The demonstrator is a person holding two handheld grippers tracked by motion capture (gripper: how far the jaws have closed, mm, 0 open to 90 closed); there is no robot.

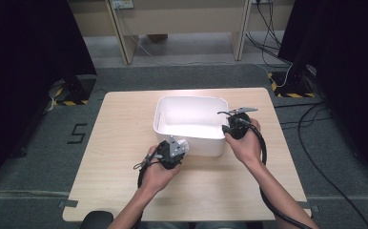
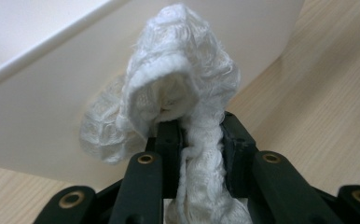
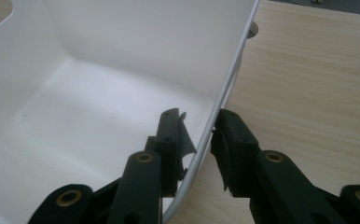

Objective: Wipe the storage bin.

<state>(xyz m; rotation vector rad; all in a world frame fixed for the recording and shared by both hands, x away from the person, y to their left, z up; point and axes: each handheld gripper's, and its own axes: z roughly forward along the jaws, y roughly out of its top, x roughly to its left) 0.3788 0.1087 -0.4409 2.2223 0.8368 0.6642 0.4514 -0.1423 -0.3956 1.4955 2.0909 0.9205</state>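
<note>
- One white lacy cloth (image 2: 178,93) is the thing being handled: it sits bunched between the jaws of the left gripper (image 2: 194,140), which are closed tight on it, so a loose hood of fabric stands up past the tips while the rest trails down between the jaws.
- Bunching it this way keeps the soft fabric from slipping out; pinched at one gathered fold, it can be carried as a single lump.
- In the left gripper view the cloth is close against the outer front wall of the white bin (image 2: 38,121), below its rim and not yet inside; whether fabric actually touches the wall I cannot tell.
- From the high view the left gripper (image 1: 172,151) is at the bin's near wall, so a lift over the rim looks like the likely next move.
- Straddling the bin's right wall, the right gripper (image 3: 199,140) has one jaw inside and one outside; the wall (image 3: 225,84) runs through the gap, though I cannot tell whether the pads actually press it.
- That hold probably serves to steady the light plastic bin (image 1: 191,125) so it does not slide on the wooden table (image 1: 120,157) when the cloth goes in.
- Inside, the bin's floor looks bare in the right gripper view.
</note>
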